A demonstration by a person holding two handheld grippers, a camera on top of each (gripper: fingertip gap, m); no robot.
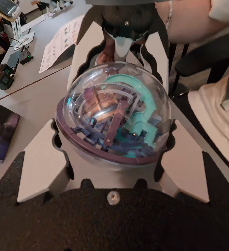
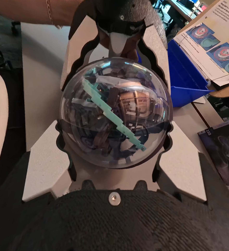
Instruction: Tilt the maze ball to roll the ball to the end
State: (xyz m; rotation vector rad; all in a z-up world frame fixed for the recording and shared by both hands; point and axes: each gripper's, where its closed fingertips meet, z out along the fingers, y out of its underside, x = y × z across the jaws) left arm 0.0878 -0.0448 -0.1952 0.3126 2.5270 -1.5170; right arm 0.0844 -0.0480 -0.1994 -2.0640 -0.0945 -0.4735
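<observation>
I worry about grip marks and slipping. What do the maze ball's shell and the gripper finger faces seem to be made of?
Maze ball shell: looks like clear, glossy hard plastic, since it shows sharp reflections and the tracks inside. Finger faces: matte pale flat panels with dark wavy edges, possibly plastic or coated board; the look leaves it open.

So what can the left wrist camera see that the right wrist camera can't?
Only the left wrist view shows the small metal ball sitting by the teal track, plus the purple rim around the sphere. Only the right wrist view shows the blue bin and the teal track edge-on. Both show the clear maze ball clamped between the left gripper and right gripper, one from each side.
</observation>
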